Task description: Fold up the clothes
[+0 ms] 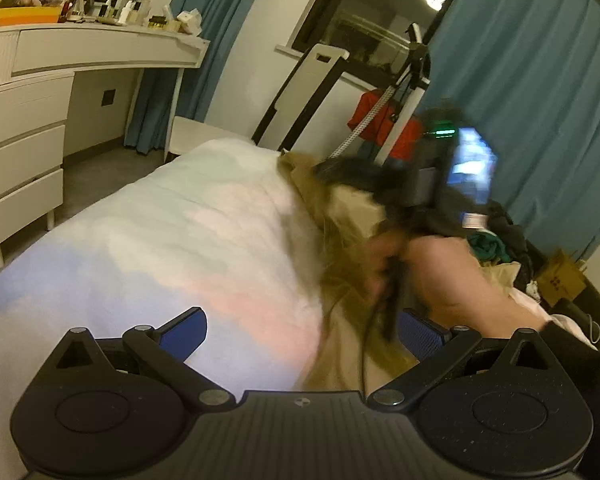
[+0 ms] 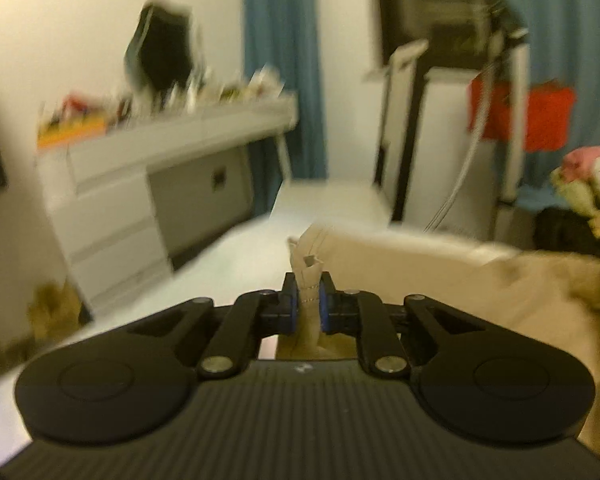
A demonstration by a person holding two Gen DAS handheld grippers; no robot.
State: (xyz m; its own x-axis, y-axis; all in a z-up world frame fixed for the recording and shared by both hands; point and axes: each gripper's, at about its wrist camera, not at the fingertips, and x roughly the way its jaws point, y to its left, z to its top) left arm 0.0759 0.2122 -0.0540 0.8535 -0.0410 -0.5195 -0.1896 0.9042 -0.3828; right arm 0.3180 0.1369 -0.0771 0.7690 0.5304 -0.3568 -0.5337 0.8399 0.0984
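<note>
My left gripper (image 1: 302,334) is wide open over the bed (image 1: 160,240). A tan cloth (image 1: 352,208) lies beside it, blurry.

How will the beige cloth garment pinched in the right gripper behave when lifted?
The beige cloth garment is probably floppy: it bunches between the shut pads of the right gripper. It likely drapes and trails, since the rest sprawls over the bed.

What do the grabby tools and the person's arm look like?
Each tool, the left tool and the right tool, is black with a ribbed body, two round discs, silver rivets, jointed bars and blue fingertips. The person's bare hand comes out of a black sleeve.
</note>
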